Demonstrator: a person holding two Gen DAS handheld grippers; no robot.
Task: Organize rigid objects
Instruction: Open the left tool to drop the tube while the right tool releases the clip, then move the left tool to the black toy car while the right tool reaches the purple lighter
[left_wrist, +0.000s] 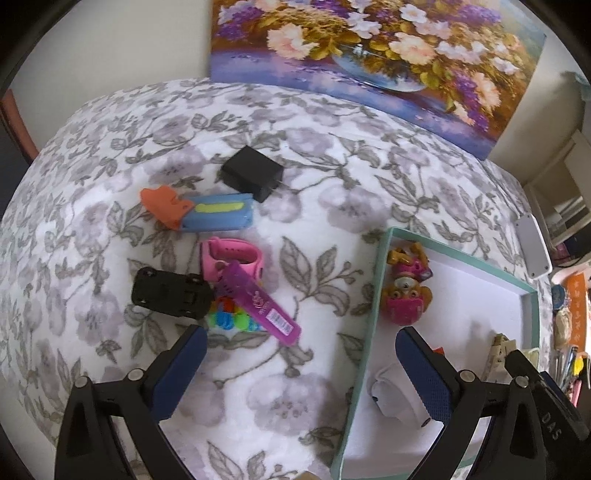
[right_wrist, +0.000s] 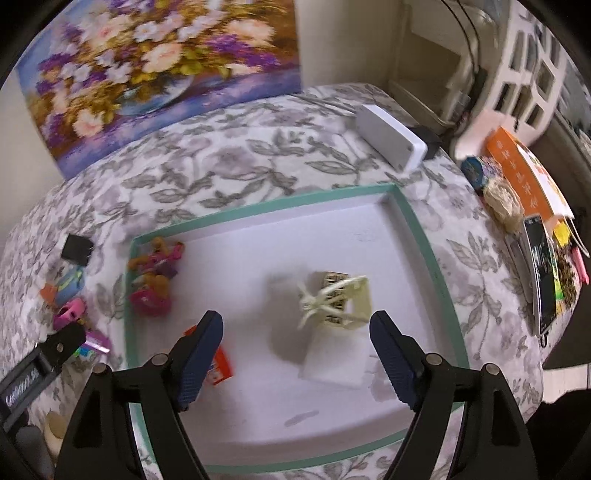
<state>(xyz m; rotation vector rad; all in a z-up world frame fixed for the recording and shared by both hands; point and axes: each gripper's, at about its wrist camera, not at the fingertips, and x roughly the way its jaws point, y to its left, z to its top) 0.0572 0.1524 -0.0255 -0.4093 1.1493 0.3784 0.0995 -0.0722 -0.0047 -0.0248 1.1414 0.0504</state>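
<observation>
Floral bedcover (left_wrist: 303, 122) carries loose toys beside the teal-rimmed tray (left_wrist: 380, 266). Left gripper (left_wrist: 301, 341) and right gripper (right_wrist: 295, 325) gape wide, empty. Purple ruler (left_wrist: 264, 302) looks light, stiff, slick; likely best pinched across its flat middle.

toys (left_wrist: 236, 284) left of tray (left_wrist: 376, 280) (figure (left_wrist: 406, 291) inside)

flower painting (left_wrist: 369, 55) against pale wall (left_wrist: 129, 37); white shelving (right_wrist: 524, 74) right.

A surface (left_wrist: 332, 155) draped in a grey floral cloth carries a teal-rimmed tray (right_wrist: 421, 236) at centre-right. Left of the tray lie a black adapter (left_wrist: 253, 172), a blue case (left_wrist: 218, 217), a pink watch (left_wrist: 232, 256), a black toy car (left_wrist: 171, 292) and a purple ruler (left_wrist: 264, 302). A white box (right_wrist: 391, 137) sits in the upper right.
</observation>
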